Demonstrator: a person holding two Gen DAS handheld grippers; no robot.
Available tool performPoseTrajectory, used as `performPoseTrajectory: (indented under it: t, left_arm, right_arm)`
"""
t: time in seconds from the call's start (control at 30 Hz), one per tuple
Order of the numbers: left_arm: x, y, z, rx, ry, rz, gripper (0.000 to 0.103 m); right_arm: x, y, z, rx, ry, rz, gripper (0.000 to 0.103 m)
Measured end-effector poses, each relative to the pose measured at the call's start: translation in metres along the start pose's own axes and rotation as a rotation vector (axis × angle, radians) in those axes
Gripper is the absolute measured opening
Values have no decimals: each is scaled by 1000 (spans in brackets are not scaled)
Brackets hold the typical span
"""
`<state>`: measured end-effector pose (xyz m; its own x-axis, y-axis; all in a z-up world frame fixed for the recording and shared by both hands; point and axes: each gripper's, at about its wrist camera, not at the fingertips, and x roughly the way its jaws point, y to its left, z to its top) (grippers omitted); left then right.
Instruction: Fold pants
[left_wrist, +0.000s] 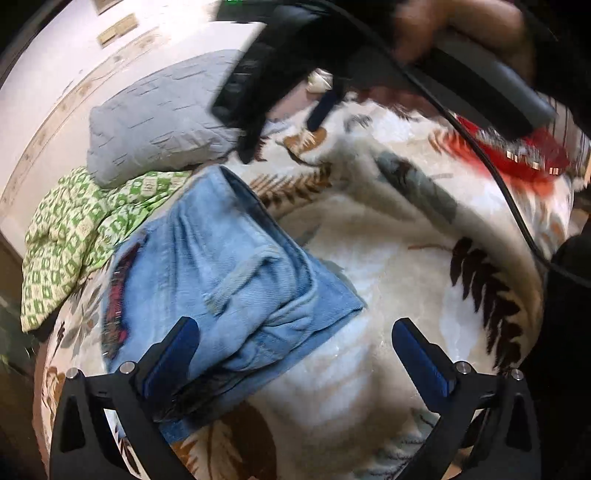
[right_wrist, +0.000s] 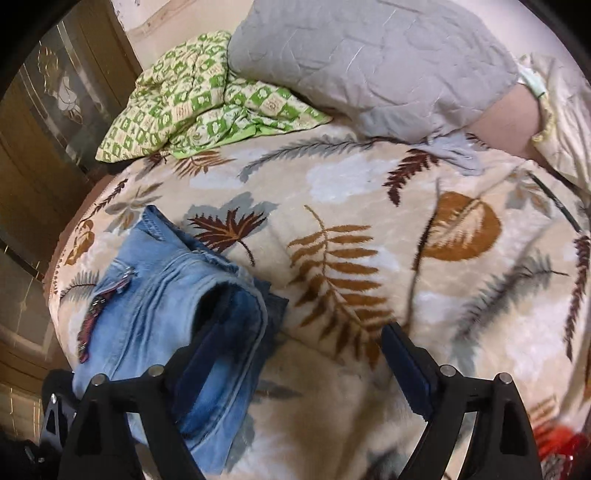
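Observation:
Light-blue denim pants (left_wrist: 229, 280) lie folded into a compact bundle on a leaf-patterned blanket (left_wrist: 388, 266). My left gripper (left_wrist: 293, 332) is open just above them. Its left finger (left_wrist: 173, 354) lies over the bundle's near edge and its right finger stands over bare blanket. In the right wrist view the pants (right_wrist: 155, 306) are at lower left. My right gripper (right_wrist: 306, 332) is open, with its left finger (right_wrist: 207, 354) tucked at a dark fold in the denim and its right finger over the blanket (right_wrist: 369, 206). In the left wrist view the right gripper (left_wrist: 288, 129) is blurred at the top.
A grey quilted pillow (right_wrist: 369, 55) and a crumpled green-checked cloth (right_wrist: 192, 99) lie at the far side of the bed. Something red (left_wrist: 517, 155) sits at the right. A wooden cabinet (right_wrist: 55, 129) stands beyond the bed's left edge. A person's hand (left_wrist: 461, 29) holds the right gripper.

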<state>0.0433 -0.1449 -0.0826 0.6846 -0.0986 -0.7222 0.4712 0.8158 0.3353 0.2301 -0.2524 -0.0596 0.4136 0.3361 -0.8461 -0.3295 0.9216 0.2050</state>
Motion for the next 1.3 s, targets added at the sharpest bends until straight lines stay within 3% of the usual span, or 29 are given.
performPoseTrajectory:
  t: [0.27,0.6,0.77,0.9,1.1,1.3]
  left_arm:
    - [-43,31,-2,-69,-63,38,103]
    - [-73,108,-23,-146,-94,109,103]
    - [-64,191,-35,-372,-68,-43,103]
    - [-38,228,-32,-479,-34,-192,103]
    - [26,242,-27,-675,55,-457,103]
    - [84,229,-38,-844,160,-603,103]
  right_arm:
    - [-28,18,-11,-11,-13,-37,90]
    - [-45,19,-13,116,-53,33,90]
    - [-33,23,-31,189,-15,114,91]
    - [-6,33,-45,229,64,193,92]
    - [30,38,-60,308,106,263,92]
    - [61,27,-74,411,138,333,93]
